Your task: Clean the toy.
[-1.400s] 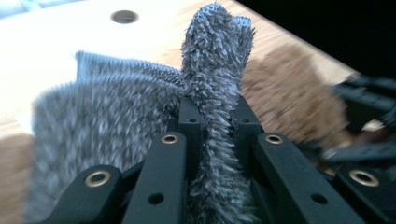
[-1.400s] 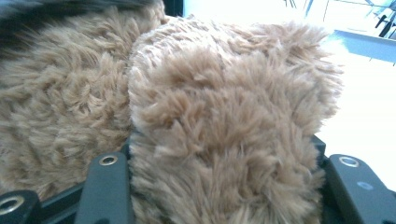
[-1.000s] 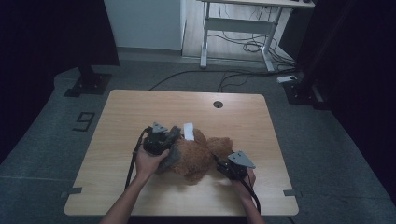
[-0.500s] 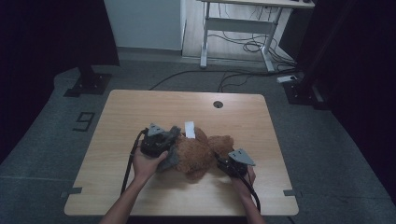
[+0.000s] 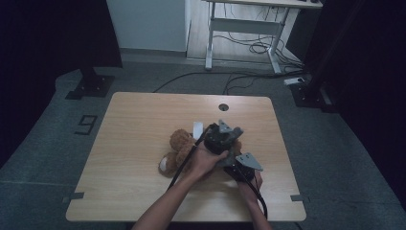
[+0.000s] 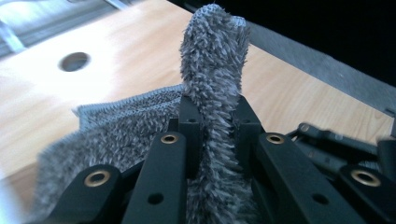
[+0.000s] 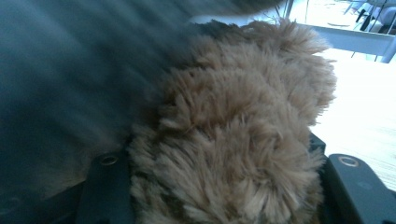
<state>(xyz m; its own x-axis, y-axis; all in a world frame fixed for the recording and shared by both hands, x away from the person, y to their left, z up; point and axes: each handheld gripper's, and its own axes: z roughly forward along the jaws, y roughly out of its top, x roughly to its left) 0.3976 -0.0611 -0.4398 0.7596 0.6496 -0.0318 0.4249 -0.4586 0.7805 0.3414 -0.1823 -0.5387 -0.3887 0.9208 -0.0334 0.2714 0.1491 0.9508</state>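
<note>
Now the grey cloth is drawn across the brown plush toy, both tools gripping.

Left gripper [image 6: 212, 140] has its fingers pinched tight on a fold of cloth [image 6: 212, 60], a shaggy, looped microfibre standing up in a soft ridge. Right gripper [image 7: 219, 186] fingers sit partway closed around the toy [image 7: 233, 130], thick and fluffy, which lies mid-bench [image 5: 143, 120] on pale wood. Best to keep the toy pinned firmly and drag the cloth low and slowly, so the pile doesn't snag.
</note>
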